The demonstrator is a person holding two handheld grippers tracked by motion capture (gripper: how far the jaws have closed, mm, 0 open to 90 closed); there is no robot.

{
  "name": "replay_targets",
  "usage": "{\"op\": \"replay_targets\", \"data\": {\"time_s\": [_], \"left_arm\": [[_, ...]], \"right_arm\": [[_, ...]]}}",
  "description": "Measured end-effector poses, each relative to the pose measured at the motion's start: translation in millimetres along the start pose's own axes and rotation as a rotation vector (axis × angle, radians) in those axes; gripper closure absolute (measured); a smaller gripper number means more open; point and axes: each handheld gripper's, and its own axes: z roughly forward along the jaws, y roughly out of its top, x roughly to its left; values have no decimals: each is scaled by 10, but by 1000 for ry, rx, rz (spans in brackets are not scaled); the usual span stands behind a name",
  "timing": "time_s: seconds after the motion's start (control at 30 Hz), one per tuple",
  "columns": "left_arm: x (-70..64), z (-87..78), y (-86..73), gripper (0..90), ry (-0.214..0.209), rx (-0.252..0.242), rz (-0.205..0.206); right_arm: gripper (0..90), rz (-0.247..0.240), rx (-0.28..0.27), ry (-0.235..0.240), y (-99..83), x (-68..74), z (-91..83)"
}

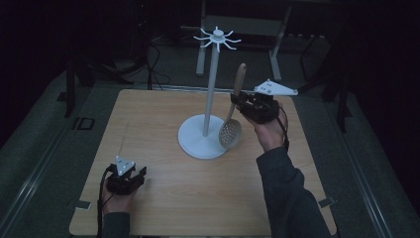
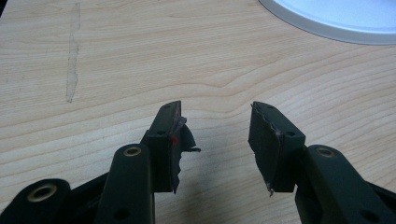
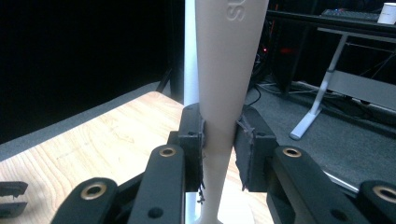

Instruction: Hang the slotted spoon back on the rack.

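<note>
Right claw [image 1: 236, 102], seen right of centre in the high view, was clamped on the handle of a slotted spoon [image 1: 233, 116]. It gripped the handle partway along, so the wooden-coloured upper end rose above the claw toward the top of the frame, while the perforated bowl hung below it, lower in the frame. In the right gripper view the pale handle [image 3: 224, 93] ran up the middle of the frame, squeezed between both pads [image 3: 196, 140], near upright with a slight tilt.

The spoon's bowl sat just over the right rim of the white hanging stand's round base [image 1: 190, 141]; whether it touched could not be told. The stand's pole [image 1: 210, 89] stood just left of the spoon, and its ring of hooks [image 1: 217, 38] spread at the upper middle of the frame, well above the claw.

Left claw [image 1: 139, 174] rested at the lower left of the high view, low over the worktop [image 1: 163, 198], with its jaws spread wide and nothing between them. In the left gripper view bare wood lay between them, and the edge of the stand base [image 2: 327, 25] curved across the upper right corner.

Open worktop lay along the bottom and left of the frame, and the right edge ran close beside the right hand [image 1: 271, 131].
</note>
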Motion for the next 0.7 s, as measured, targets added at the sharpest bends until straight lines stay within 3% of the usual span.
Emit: {"op": "replay_targets", "data": {"time_s": [0.7], "left_arm": [[8, -4, 1, 542, 3, -4, -8]], "right_arm": [[737, -1, -15, 3, 184, -1, 76]]}}
